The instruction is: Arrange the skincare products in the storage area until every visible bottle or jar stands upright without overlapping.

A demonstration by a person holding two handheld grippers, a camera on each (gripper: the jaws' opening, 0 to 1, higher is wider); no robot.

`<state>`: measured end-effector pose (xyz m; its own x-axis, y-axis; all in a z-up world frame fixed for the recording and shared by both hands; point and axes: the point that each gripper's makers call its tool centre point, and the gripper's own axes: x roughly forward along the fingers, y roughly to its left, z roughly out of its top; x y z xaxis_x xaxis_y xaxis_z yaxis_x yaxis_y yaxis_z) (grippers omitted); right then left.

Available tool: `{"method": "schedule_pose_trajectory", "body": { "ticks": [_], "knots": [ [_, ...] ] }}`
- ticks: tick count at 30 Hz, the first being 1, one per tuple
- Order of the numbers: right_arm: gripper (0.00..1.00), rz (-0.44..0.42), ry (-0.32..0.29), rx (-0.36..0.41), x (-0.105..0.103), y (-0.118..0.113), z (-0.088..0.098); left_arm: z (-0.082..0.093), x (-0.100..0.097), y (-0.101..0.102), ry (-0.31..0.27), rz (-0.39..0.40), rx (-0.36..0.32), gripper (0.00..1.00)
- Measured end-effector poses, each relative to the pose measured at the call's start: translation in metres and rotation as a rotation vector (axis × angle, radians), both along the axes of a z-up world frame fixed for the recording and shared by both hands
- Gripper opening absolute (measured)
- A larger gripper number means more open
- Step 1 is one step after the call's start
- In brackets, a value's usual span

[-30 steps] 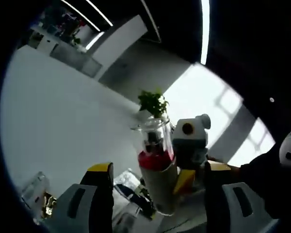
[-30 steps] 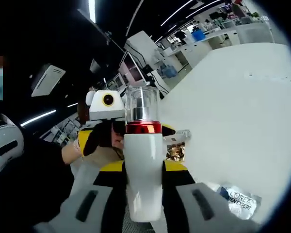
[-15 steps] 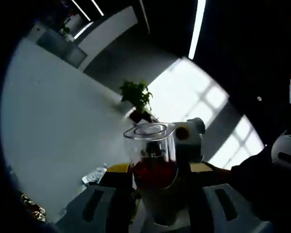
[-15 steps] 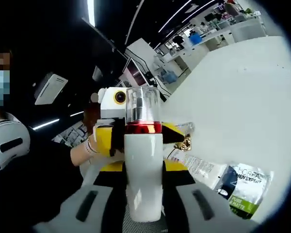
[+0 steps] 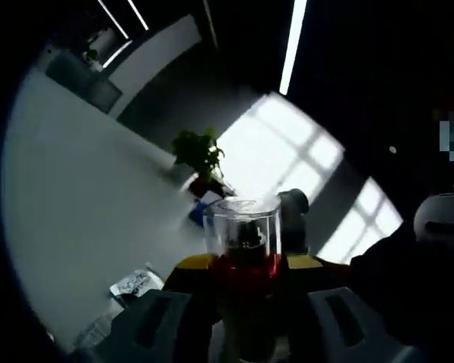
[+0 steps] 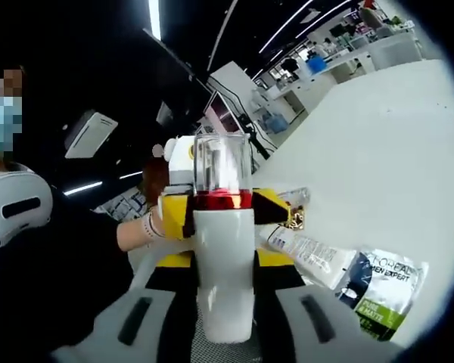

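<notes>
Bottle: one white pump bottle point(image 6: 224, 272) with a red collar and a clear cap, standing along the jaws, cap end away from the camera; the same bottle point(image 5: 244, 265) shows dark in the left gripper view.
Right gripper point(image 6: 224, 302): its two jaws press against the bottle's white body from both sides, clamped on it.
Left gripper point(image 5: 244, 302): its jaws stand close on either side of the bottle just under the red collar; whether they press on it cannot be told.
Left gripper seen from the right gripper view: yellow-and-black jaws point(image 6: 174, 215) flank the collar, a person's hand point(image 6: 140, 231) behind them.
Tubes: one white tube point(image 6: 314, 253) lying flat on the white table point(image 6: 378, 151).
Sachets: one dark and green sachet point(image 6: 382, 291), touching the tube's end.
Plants: one potted plant point(image 5: 199, 155) far along the table.
</notes>
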<state>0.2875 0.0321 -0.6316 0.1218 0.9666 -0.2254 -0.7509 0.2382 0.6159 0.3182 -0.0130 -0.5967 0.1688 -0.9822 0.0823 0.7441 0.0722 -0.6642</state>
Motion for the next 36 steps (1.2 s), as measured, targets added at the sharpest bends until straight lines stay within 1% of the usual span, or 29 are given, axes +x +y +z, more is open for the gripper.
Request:
{"method": "schedule_pose_trajectory", "body": {
  "ticks": [1, 2, 3, 4, 5, 6, 9, 11, 12, 13, 14, 15, 16, 17, 18, 19, 20, 21, 22, 23, 26, 27, 28, 29, 30, 31, 32, 34, 36],
  "knots": [
    [0.27, -0.002, -0.012, 0.004, 0.000, -0.001, 0.000, 0.000, 0.000, 0.000, 0.001, 0.003, 0.007, 0.29],
    [0.27, -0.001, -0.011, 0.007, -0.001, -0.001, 0.000, -0.001, 0.000, -0.001, 0.015, 0.005, 0.017, 0.29],
    [0.27, 0.001, -0.014, 0.018, -0.001, -0.002, 0.000, 0.000, 0.000, -0.002, 0.011, 0.005, 0.017, 0.29],
    [0.28, 0.002, -0.031, 0.026, -0.002, -0.003, 0.001, 0.000, -0.001, -0.003, 0.006, 0.007, 0.024, 0.29],
    [0.28, -0.001, -0.064, 0.019, -0.001, -0.003, -0.001, -0.001, -0.001, -0.004, -0.010, 0.005, 0.042, 0.29],
    [0.28, 0.006, -0.059, 0.015, -0.003, -0.003, -0.002, -0.003, -0.003, -0.006, -0.013, 0.001, 0.060, 0.28],
    [0.29, 0.023, -0.064, 0.016, -0.007, -0.004, -0.002, -0.002, -0.006, -0.009, -0.007, -0.001, 0.067, 0.28],
    [0.29, 0.027, -0.093, 0.013, -0.006, -0.005, -0.001, -0.001, -0.006, -0.010, -0.029, 0.016, 0.065, 0.28],
    [0.29, 0.025, -0.097, 0.006, -0.006, -0.006, -0.003, -0.002, -0.005, -0.011, -0.044, 0.026, 0.080, 0.28],
    [0.30, 0.027, -0.130, -0.009, -0.004, -0.007, -0.005, -0.004, -0.005, -0.011, -0.056, 0.032, 0.092, 0.28],
    [0.30, 0.032, -0.160, -0.034, -0.004, -0.007, -0.008, -0.005, -0.006, -0.012, -0.065, 0.034, 0.099, 0.27],
    [0.31, 0.039, -0.159, -0.065, -0.005, -0.008, -0.013, -0.008, -0.006, -0.012, -0.068, 0.037, 0.119, 0.27],
    [0.34, 0.046, -0.178, -0.098, -0.005, -0.010, -0.018, -0.009, -0.006, -0.013, -0.076, 0.037, 0.123, 0.27],
    [0.39, 0.059, -0.185, -0.141, -0.006, -0.012, -0.027, -0.009, -0.007, -0.013, -0.082, 0.031, 0.121, 0.27],
    [0.42, 0.064, -0.194, -0.159, -0.007, -0.013, -0.031, -0.010, -0.007, -0.013, -0.081, 0.029, 0.124, 0.27],
    [0.45, 0.072, -0.198, -0.193, -0.008, -0.016, -0.039, -0.010, -0.007, -0.013, -0.082, 0.030, 0.127, 0.27],
    [0.47, 0.074, -0.225, -0.228, -0.007, -0.020, -0.044, -0.012, -0.007, -0.013, -0.101, 0.033, 0.148, 0.27],
    [0.47, 0.071, -0.260, -0.261, -0.005, -0.025, -0.050, -0.015, -0.006, -0.012, -0.119, 0.038, 0.170, 0.27],
    [0.47, 0.070, -0.255, -0.269, -0.006, -0.026, -0.052, -0.018, -0.005, -0.011, -0.136, 0.041, 0.196, 0.27],
    [0.47, 0.074, -0.260, -0.313, -0.006, -0.033, -0.061, -0.022, -0.004, -0.009, -0.148, 0.047, 0.222, 0.27],
    [0.49, 0.077, -0.280, -0.365, -0.005, -0.043, -0.074, -0.027, -0.002, -0.006, -0.155, 0.058, 0.221, 0.27],
    [0.50, 0.079, -0.280, -0.393, -0.005, -0.048, -0.080, -0.027, -0.002, -0.005, -0.156, 0.058, 0.221, 0.27],
    [0.51, 0.079, -0.303, -0.435, -0.003, -0.053, -0.086, -0.029, -0.001, -0.005, -0.153, 0.063, 0.230, 0.27],
    [0.48, 0.081, -0.327, -0.474, -0.001, -0.058, -0.092, -0.030, 0.001, -0.004, -0.163, 0.071, 0.237, 0.27],
    [0.43, 0.085, -0.366, -0.547, 0.003, -0.066, -0.101, -0.031, 0.002, -0.004, -0.164, 0.074, 0.237, 0.27],
    [0.40, 0.092, -0.387, -0.575, 0.005, -0.069, -0.106, -0.031, 0.002, -0.004, -0.165, 0.078, 0.236, 0.27],
    [0.41, 0.092, -0.366, -0.599, 0.005, -0.072, -0.114, -0.031, 0.003, -0.004, -0.169, 0.081, 0.233, 0.27],
    [0.48, 0.086, -0.371, -0.626, 0.009, -0.074, -0.123, -0.031, 0.003, -0.005, -0.175, 0.082, 0.228, 0.27],
    [0.45, 0.109, -0.380, -0.667, 0.009, -0.079, -0.131, -0.032, 0.003, -0.006, -0.179, 0.080, 0.231, 0.27]
  ]
}}
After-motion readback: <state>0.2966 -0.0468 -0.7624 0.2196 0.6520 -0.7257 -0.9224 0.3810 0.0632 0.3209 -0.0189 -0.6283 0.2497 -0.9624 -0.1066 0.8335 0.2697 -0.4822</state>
